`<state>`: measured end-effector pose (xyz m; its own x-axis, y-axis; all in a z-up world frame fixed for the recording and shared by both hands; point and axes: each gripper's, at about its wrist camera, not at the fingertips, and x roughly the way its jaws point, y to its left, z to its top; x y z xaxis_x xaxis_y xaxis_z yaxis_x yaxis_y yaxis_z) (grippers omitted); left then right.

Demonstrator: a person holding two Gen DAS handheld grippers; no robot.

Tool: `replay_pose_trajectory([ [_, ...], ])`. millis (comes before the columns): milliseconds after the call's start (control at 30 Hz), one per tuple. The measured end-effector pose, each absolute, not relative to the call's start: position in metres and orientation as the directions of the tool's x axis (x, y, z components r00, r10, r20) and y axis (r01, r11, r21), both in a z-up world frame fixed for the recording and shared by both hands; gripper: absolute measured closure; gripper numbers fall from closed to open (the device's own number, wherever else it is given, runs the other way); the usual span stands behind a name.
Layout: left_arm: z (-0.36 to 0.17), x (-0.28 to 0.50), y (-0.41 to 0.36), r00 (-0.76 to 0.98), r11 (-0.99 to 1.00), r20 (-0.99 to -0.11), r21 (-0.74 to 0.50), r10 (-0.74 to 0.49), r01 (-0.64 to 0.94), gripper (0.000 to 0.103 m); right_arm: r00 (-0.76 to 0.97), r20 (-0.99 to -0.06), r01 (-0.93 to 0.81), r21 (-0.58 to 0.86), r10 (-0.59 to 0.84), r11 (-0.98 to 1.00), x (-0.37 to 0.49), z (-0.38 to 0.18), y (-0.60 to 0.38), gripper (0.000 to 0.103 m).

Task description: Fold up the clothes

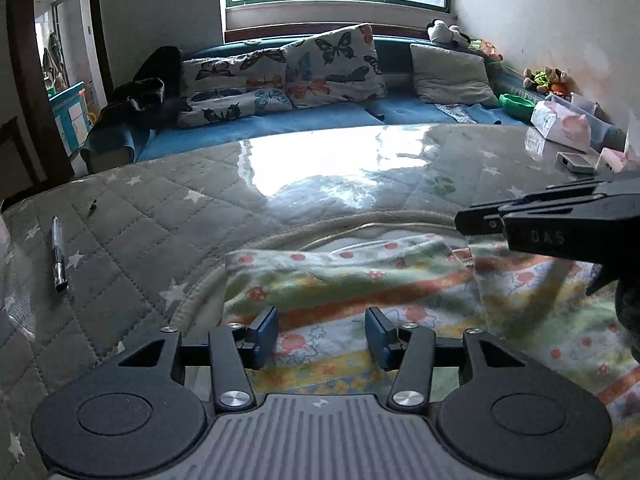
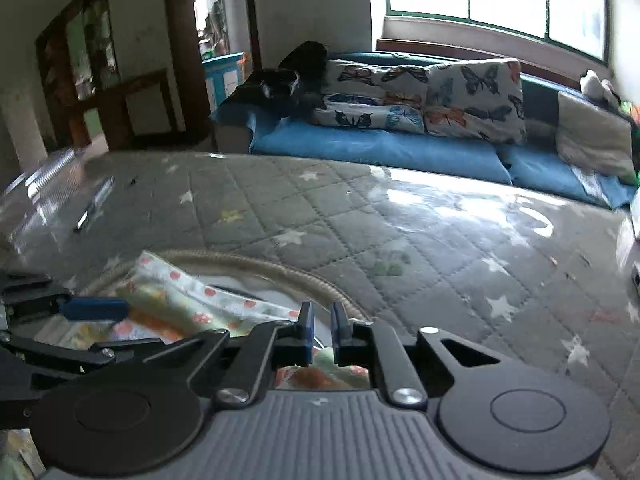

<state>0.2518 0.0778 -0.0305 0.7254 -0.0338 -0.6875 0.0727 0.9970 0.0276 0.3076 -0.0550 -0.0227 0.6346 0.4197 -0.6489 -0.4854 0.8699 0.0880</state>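
A light printed garment with orange, green and yellow patterns lies partly folded on the glass-topped table. My left gripper is open just above its near part, holding nothing. My right gripper hovers over the garment's right edge with its jaws close together and a narrow gap between the pads; nothing is between them. The right gripper also shows in the left wrist view, above the garment's right side. The left gripper's blue pad shows at the left of the right wrist view.
The table has a quilted grey star cloth under glass. A pen lies at its left. A tissue pack and small boxes sit at the far right. A blue sofa with butterfly pillows stands behind.
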Motion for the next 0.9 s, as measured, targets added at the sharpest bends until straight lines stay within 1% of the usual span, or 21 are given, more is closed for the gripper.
replay_pose_trajectory([
  [100,-0.030,0.257,0.075,0.728,0.996,-0.685,0.042,-0.027,0.076,0.052,0.591,-0.658,-0.536,0.112,0.466,0.837,0.301,-0.021,-0.051,0.094],
  [200,-0.033,0.264,0.073,0.718,0.997,-0.696,0.043,-0.018,0.067,0.052,0.537,-0.701,-0.573,0.104,0.468,0.813,0.302,-0.030,-0.041,0.094],
  [267,-0.034,0.265,0.074,0.719,0.997,-0.694,0.039,-0.019,0.065,0.051,0.552,-0.703,-0.569,0.075,0.448,0.819,0.303,-0.034,-0.038,0.095],
  [367,-0.032,0.259,0.076,0.716,0.997,-0.698,0.049,-0.012,0.064,0.052,0.571,-0.710,-0.546,0.047,0.413,0.837,0.303,-0.027,-0.038,0.093],
  [467,-0.028,0.243,0.079,0.719,0.996,-0.695,0.054,-0.018,0.077,0.052,0.544,-0.709,-0.593,0.053,0.448,0.803,0.288,-0.015,-0.040,0.091],
  [533,-0.026,0.228,0.080,0.720,0.995,-0.694,0.055,-0.018,0.079,0.051,0.529,-0.715,-0.622,0.041,0.458,0.782,0.272,-0.010,-0.042,0.085],
  [667,-0.023,0.195,0.075,0.721,0.993,-0.692,0.057,-0.034,0.102,0.050,0.476,-0.752,-0.664,0.033,0.456,0.747,0.238,-0.011,-0.042,0.083],
  [767,-0.018,0.165,0.067,0.730,0.990,-0.681,0.062,-0.053,0.130,0.048,0.450,-0.767,-0.694,0.021,0.457,0.720,0.207,-0.011,-0.045,0.077],
  [800,-0.017,0.156,0.065,0.732,0.989,-0.679,0.062,-0.058,0.136,0.047,0.444,-0.771,-0.703,0.017,0.457,0.711,0.197,-0.011,-0.046,0.073],
  [833,-0.017,0.146,0.063,0.735,0.988,-0.675,0.067,-0.059,0.141,0.046,0.441,-0.772,-0.709,0.013,0.458,0.705,0.189,-0.011,-0.047,0.070],
  [900,-0.017,0.127,0.058,0.742,0.986,-0.668,0.075,-0.062,0.149,0.044,0.436,-0.775,-0.713,0.014,0.459,0.701,0.170,-0.012,-0.053,0.070],
])
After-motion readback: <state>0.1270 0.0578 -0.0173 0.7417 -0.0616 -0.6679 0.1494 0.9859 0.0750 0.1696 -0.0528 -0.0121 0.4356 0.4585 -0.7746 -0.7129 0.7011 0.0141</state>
